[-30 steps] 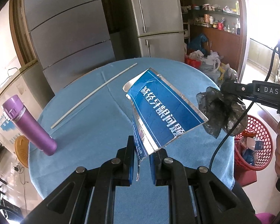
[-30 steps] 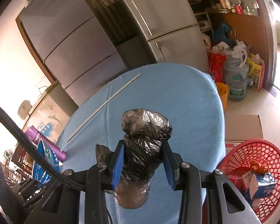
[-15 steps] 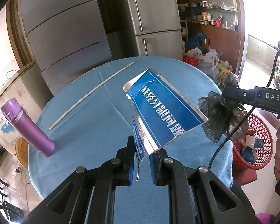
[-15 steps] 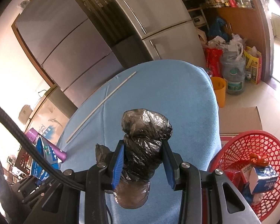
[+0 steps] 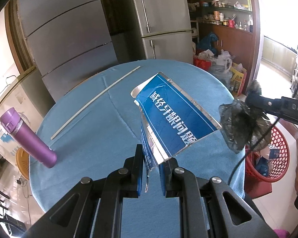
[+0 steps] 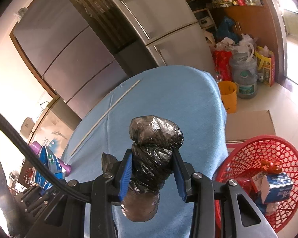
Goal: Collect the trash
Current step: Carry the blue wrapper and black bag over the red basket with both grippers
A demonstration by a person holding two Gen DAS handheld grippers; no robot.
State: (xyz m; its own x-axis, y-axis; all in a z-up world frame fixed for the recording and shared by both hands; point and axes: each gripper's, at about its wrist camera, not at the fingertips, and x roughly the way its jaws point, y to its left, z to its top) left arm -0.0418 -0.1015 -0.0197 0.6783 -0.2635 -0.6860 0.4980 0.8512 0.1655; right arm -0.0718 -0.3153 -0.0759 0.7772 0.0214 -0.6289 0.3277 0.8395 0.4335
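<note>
My left gripper (image 5: 151, 159) is shut on a flattened blue carton with silver edges and white lettering (image 5: 174, 115), held up over the round table with a blue cloth (image 5: 93, 127). My right gripper (image 6: 152, 159) is shut on a crumpled black plastic bag (image 6: 155, 138), which bulges above and below the pads. That bag (image 5: 241, 127) also shows at the right of the left wrist view, hanging off the table's right edge. A red mesh basket (image 6: 266, 158) stands on the floor to the right, holding a blue-and-white box (image 6: 276, 186) and other scraps.
A purple bottle (image 5: 27, 138) lies at the table's left edge and a long white stick (image 5: 95, 101) lies across the cloth. Two grey fridges (image 5: 85, 29) stand behind. Bags, a water jug (image 6: 244, 75) and a yellow bucket (image 6: 227, 95) crowd the floor beyond.
My right gripper has drifted rightward with the black bag, off the table's edge toward the red basket. The left gripper and carton have stayed put.
</note>
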